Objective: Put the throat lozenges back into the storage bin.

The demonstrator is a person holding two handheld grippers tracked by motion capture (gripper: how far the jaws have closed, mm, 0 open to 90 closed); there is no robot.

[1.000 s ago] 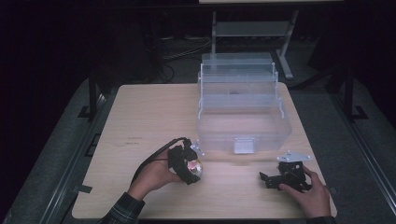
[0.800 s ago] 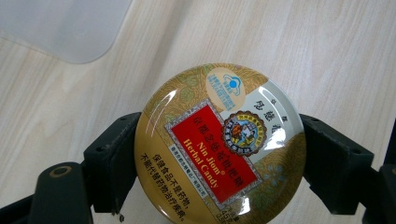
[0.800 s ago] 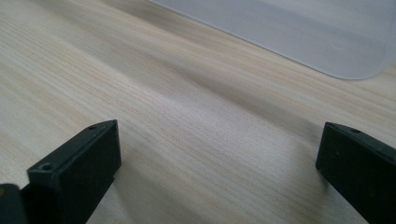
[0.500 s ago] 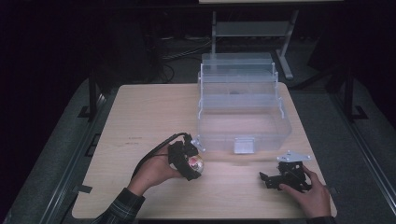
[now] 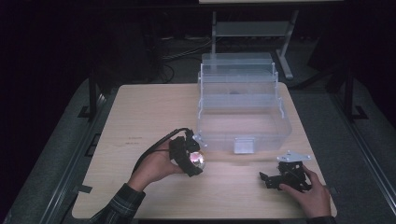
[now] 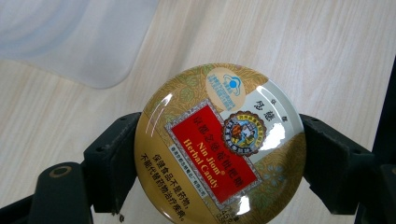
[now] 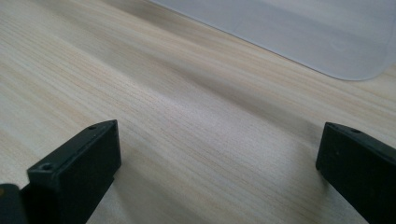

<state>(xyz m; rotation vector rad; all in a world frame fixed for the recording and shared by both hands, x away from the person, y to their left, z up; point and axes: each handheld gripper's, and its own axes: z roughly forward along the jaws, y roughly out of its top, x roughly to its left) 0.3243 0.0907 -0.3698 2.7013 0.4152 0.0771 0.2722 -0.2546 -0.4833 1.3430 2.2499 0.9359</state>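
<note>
Gold-lacquered metal, the round candy tin (image 6: 219,144) sits low in the centre of the left gripper view, pinched at its rim by the left hand-held gripper (image 5: 189,157). It looks light, rigid and slick, so opposite edges seem the safest grip. Its red label reads "Nin Jiom Herbal Candy". Above lies the clear plastic bin (image 5: 243,112); the right hand-held gripper (image 5: 285,176) rests spread on the tabletop (image 5: 140,116).

The left hand (image 5: 154,167) holds the left gripper (image 5: 194,161) near the middle of the table, and its two black jaws are squeezed tight on something round. The right hand (image 5: 313,196) holds the right gripper (image 5: 266,179) low at the near right, with its jaws wide apart.
</note>
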